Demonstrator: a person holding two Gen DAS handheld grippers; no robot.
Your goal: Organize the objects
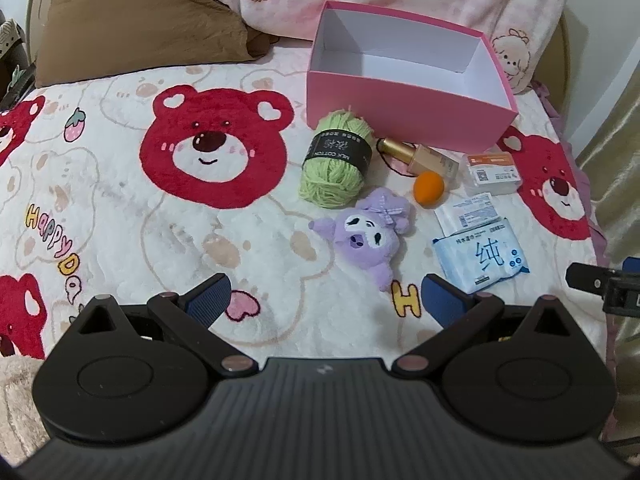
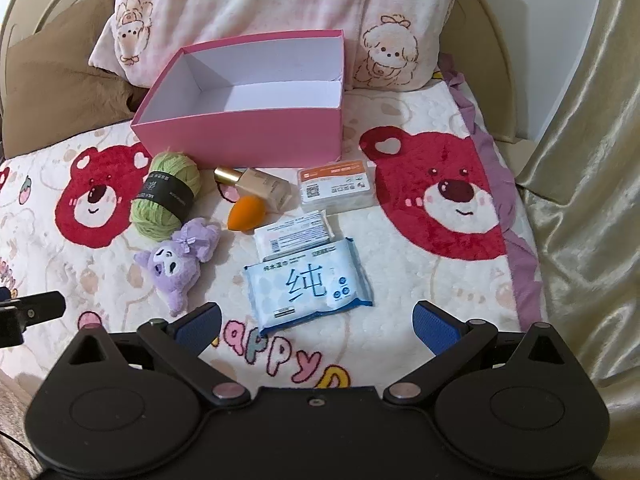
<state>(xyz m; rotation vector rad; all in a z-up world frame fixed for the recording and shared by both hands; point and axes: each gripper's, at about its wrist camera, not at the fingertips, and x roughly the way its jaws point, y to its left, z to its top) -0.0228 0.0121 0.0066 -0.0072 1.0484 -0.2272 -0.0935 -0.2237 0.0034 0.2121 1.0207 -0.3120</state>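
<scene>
Wipes pack (image 2: 308, 292) lies before empty pink box (image 2: 256, 130).

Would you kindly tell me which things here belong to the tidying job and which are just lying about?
Job: box, yarn, bottle, sponge, plush, wipes, packet, case.
Lying about: blanket, pillows, curtain.

It was a home bedroom: a bed spread with a plush bear blanket (image 1: 120, 184), a brown pillow (image 1: 132, 12) and a pink cartoon pillow (image 2: 280, 4) at its head, and gold curtains (image 2: 580, 160) alongside.
</scene>
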